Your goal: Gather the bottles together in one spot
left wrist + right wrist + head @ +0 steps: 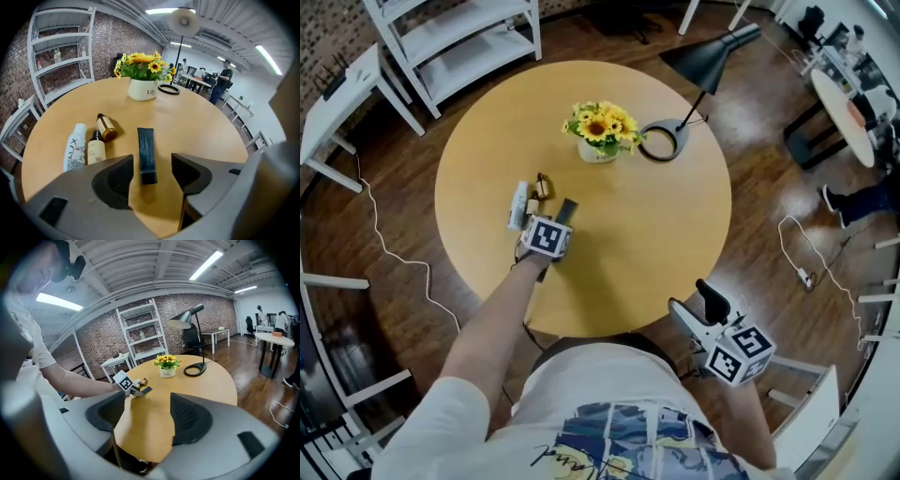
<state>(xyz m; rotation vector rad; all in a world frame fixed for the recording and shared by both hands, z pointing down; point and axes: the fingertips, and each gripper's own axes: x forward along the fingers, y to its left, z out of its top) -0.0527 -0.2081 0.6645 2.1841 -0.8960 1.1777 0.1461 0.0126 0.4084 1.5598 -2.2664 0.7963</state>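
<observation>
Left gripper view: my left gripper point(152, 164) straddles the tube point(146, 147), jaws wide, not touching. Right gripper point(148, 404) jaws wide, empty.

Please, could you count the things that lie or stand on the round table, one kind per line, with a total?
Bottles: 3 (white bottle, beige bottle, amber bottle)
Dark tube: 1
Pot of sunflowers: 1
Desk lamp: 1
Total: 6
</observation>
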